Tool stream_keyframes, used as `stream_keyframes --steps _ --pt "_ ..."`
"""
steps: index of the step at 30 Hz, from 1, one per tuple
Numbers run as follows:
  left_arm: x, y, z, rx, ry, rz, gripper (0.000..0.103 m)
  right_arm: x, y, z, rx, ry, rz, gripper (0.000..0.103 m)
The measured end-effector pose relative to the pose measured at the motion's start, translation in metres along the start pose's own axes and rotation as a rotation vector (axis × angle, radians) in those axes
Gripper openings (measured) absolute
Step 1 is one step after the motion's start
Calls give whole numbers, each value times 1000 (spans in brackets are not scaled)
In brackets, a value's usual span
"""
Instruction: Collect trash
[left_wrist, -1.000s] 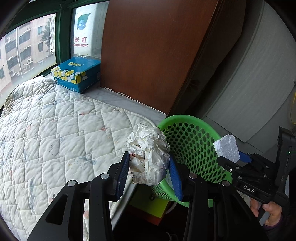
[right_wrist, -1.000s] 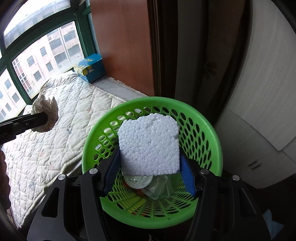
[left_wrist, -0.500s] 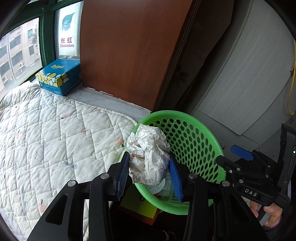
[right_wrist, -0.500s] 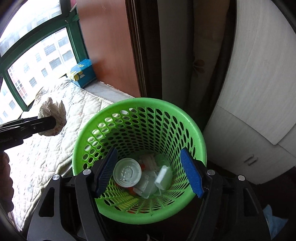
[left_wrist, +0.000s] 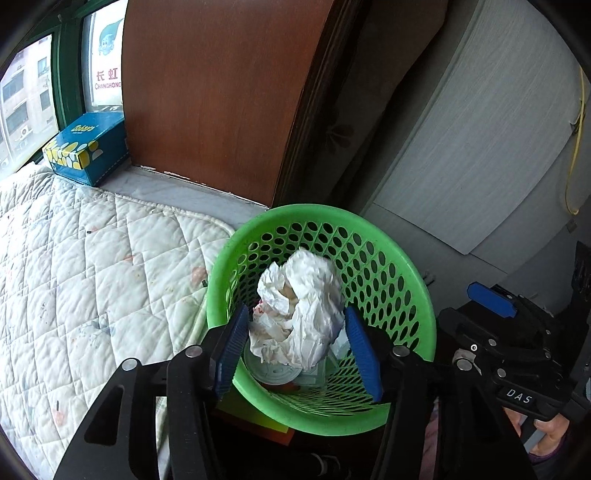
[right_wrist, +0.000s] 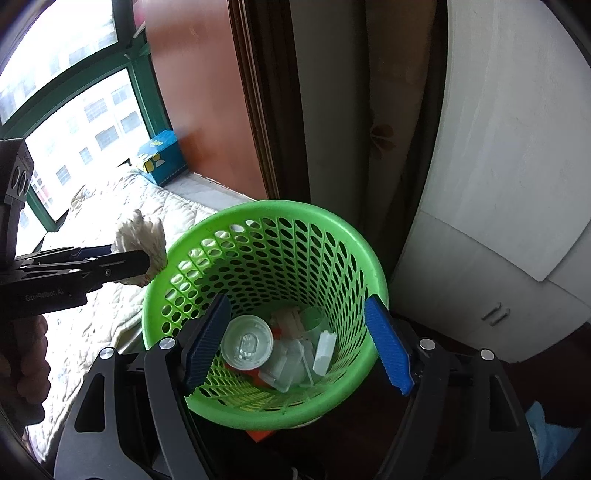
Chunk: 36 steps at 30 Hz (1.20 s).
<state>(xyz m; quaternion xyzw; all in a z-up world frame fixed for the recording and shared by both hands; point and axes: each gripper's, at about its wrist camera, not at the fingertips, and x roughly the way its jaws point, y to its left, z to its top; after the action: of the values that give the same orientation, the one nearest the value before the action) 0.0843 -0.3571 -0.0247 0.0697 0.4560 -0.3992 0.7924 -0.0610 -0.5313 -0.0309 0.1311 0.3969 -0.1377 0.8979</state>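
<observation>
Crumpled paper (left_wrist: 297, 314), clamped in left gripper (left_wrist: 295, 347), hides basket (left_wrist: 391, 258) contents; right gripper (right_wrist: 295, 343) gapes empty.

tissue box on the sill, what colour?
The tissue box is blue, with a yellow-and-white blob pattern on its end. It shows best in the left wrist view.

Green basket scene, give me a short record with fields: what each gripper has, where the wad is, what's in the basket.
left gripper: shut on crumpled paper wad
wad position: at the green basket rim, not dropped
right gripper: open, holds nothing, over the basket
basket contents: round plastic lid, clear plastic pieces
beside basket: quilted mattress
</observation>
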Motion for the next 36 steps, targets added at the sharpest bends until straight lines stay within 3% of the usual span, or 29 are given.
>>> stream_keyframes --steps 3,4,18,36 --pt "-2 -1 -2 1 -6 -7 62 -1 1 -2 3 1 6 75" --pt "-3 -1 -3 2 -8 -3 67 -1 2 -3 5 0 8 75" --pt "-54 31 -17 -17 -124 158 94 -4 33 -4 1 -28 76 82" --pt "-128 106 -67 -99 -223 392 96 -10 117 9 -82 -95 151 92"
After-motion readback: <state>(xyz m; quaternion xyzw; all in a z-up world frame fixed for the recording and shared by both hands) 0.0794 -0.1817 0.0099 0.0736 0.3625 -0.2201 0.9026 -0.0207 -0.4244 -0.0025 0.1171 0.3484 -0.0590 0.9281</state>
